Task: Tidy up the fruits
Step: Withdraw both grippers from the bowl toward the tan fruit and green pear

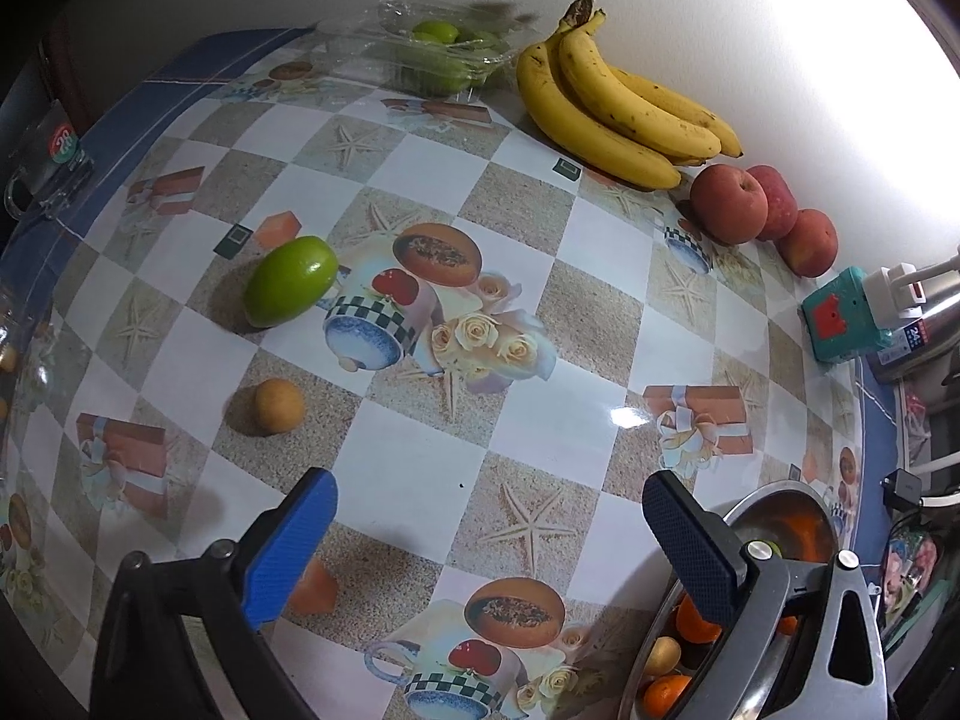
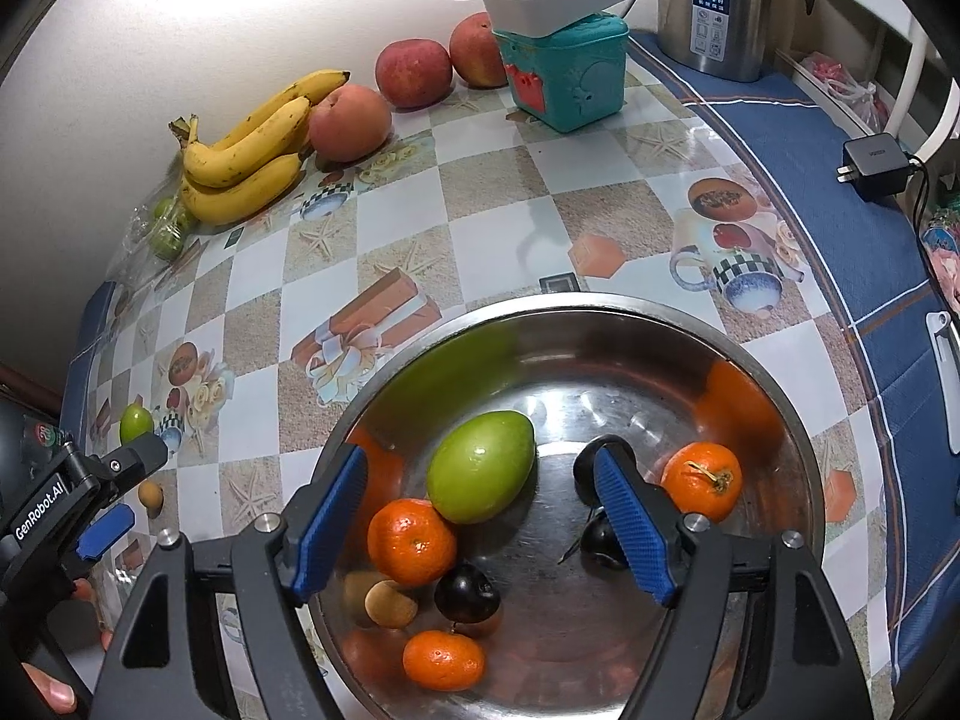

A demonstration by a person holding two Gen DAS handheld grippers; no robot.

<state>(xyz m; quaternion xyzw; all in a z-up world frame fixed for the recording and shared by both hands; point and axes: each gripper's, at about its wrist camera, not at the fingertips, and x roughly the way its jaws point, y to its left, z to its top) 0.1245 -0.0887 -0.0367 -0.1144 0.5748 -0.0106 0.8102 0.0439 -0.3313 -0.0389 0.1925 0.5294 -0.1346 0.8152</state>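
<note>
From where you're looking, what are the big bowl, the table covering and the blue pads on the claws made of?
Big bowl: looks like polished stainless steel, since it mirrors the fruit inside.
Table covering: probably glossy vinyl or oilcloth; it carries a printed checker pattern and a bright glare spot.
Blue pads: seemingly rubber or textured plastic, matte with a fine knurled grid; the look leaves it open which.

A home kitchen: patterned oilcloth table (image 1: 420, 450), steel thermos (image 2: 714, 6), fruit.

A: The bowl (image 2: 600, 324) at the frame's bottom looked like polished steel, mirroring the mandarins (image 2: 411, 540).
B: And the tablecloth (image 1: 420, 468) was glossy vinyl. The gripper pads (image 2: 333, 516) were blue textured rubber; upper left, the container (image 1: 420, 42) was clear crinkled plastic.
</note>
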